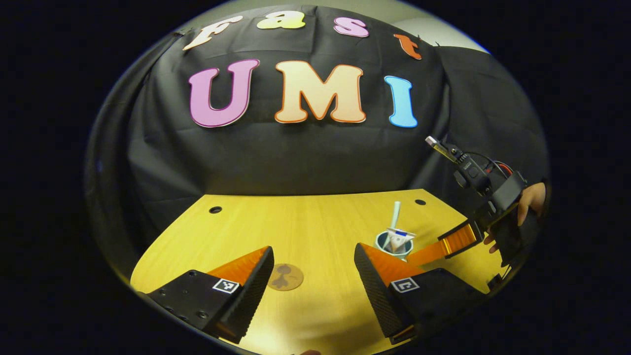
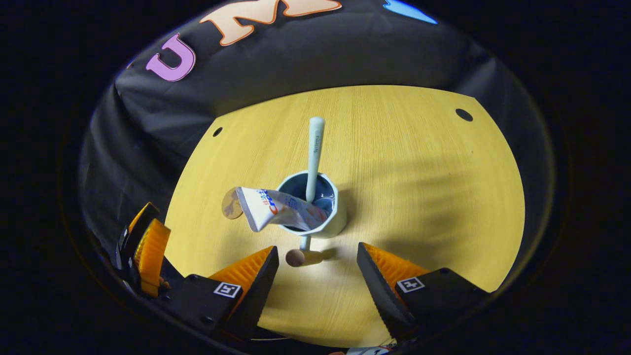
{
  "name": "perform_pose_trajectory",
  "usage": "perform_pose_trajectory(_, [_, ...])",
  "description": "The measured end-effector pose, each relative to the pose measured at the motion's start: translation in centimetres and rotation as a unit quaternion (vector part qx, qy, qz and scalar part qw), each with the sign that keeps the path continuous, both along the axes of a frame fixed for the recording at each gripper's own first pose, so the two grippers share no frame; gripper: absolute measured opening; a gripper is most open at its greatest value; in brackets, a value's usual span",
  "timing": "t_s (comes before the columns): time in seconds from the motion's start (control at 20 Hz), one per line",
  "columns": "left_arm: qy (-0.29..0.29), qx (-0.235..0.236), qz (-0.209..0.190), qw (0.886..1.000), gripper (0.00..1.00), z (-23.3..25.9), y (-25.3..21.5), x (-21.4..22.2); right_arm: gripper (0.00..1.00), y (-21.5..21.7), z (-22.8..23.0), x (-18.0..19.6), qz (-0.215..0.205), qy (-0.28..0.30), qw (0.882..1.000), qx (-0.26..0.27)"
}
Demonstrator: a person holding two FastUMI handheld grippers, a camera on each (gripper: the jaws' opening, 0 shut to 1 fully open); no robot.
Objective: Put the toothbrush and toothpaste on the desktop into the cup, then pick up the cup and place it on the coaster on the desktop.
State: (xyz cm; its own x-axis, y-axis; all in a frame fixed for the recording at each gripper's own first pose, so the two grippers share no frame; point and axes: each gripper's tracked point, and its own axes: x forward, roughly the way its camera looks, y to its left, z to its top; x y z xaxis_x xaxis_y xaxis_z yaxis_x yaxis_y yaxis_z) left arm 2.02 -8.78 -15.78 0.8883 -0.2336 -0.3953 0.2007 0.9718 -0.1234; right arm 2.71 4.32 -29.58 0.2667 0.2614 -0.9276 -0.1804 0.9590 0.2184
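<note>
Right down at the lens of the right gripper view, the right gripper (image 2: 317, 259) has its jaws spread wide and holds nothing, hovering above the yellow wood-grain desktop (image 2: 419, 197). Just beyond its fingertips stands the pale blue faceted cup (image 2: 330, 224), upright on the desktop, and both task items are already inside it: the slim white toothbrush (image 2: 314, 148) rises handle-up from the cup's mouth, leaning slightly toward the booth's black cloth wall (image 2: 296, 64), while the white toothpaste tube with red and blue print (image 2: 276, 209) hangs out over the cup's rim on the coaster side, tilted. On the near side of the cup, between the open fingers, sits a small tan rounded thing (image 2: 296, 257) on the desktop; what it is I cannot tell. Peeking out from behind the tube, past the cup, is the round brown cork-like coaster (image 2: 229, 202), lying flat and bare. Over to the left gripper view now: the left gripper (image 1: 314, 268) is also wide open and empty, low over the desktop, with the coaster just past its fingertips, well apart from the cup. From this side the cup stands farther off, and the other gripper, gripped by a person's hand (image 1: 530, 199), hangs just beside the cup without touching it. Two dark round holes (image 1: 215, 209) mark the desktop's far edge beyond the cup.
</note>
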Motion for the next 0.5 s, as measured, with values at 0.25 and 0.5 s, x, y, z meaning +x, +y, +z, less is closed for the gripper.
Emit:
perform_pose_trajectory(0.25, [0.016, 0.001, 0.039, 0.999, 0.95, -1.2, 4.6, -0.4, 0.98, 1.4, -2.6, 0.1, 0.02, 0.043, 0.998, -0.032])
perform_pose_trajectory(0.5, [0.025, 0.008, 0.063, 0.998, 0.95, -2.1, 8.3, -1.4, 0.94, 1.6, -4.9, -0.1, 0.032, 0.065, 0.995, -0.068])
